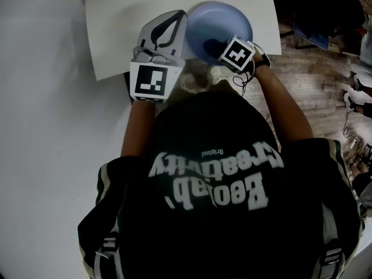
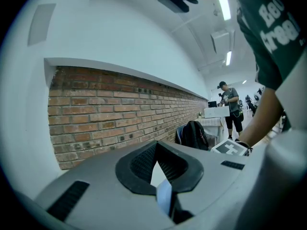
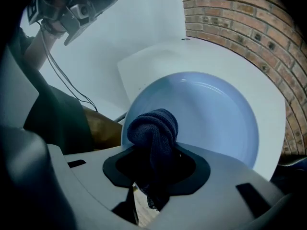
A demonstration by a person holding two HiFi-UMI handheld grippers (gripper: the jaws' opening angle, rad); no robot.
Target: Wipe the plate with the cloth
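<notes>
Shirt (image 1: 221, 179) print reads "Original" and "Creativity". Left tool (image 1: 168, 31), forearm reaching forward, is clamped on the left rim of the blue plate (image 1: 224, 22) at the bench (image 1: 116, 34) edge. Right tool (image 3: 153, 176), angled in from the right, grips a bunched dark cloth (image 3: 152, 128) over the plate's face.

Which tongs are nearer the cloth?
Right. The right tongs are shut on the cloth; the left tongs pinch the rim of the plate, apart from the cloth.

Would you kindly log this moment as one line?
left tongs: shut on round pale-blue plate rim | right tongs: shut on dark-blue knitted cloth | cloth over plate
</notes>
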